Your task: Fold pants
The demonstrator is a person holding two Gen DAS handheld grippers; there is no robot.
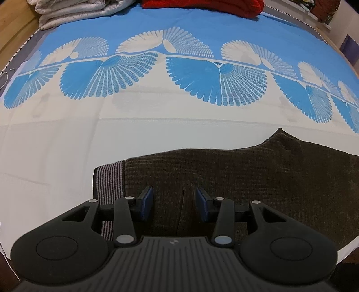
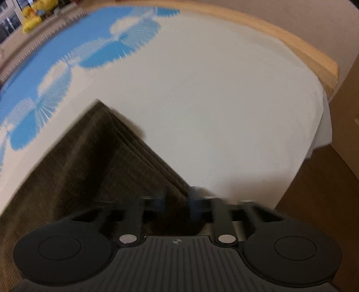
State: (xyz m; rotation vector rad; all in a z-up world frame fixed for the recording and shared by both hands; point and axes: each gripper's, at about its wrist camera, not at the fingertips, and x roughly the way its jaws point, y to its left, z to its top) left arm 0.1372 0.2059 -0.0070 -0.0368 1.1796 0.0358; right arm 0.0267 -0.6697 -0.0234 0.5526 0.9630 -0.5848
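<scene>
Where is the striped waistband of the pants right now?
Left wrist view: striped waistband forms the brown pants' left end, on the white sheet.

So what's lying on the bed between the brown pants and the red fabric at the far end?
Nothing: in the left wrist view only bare bedsheet runs from the pants to the red fabric.

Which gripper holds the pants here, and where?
Left gripper: open above the pants, holding nothing. Right gripper: blurred, jaws around the pants' edge; grip unclear.
</scene>
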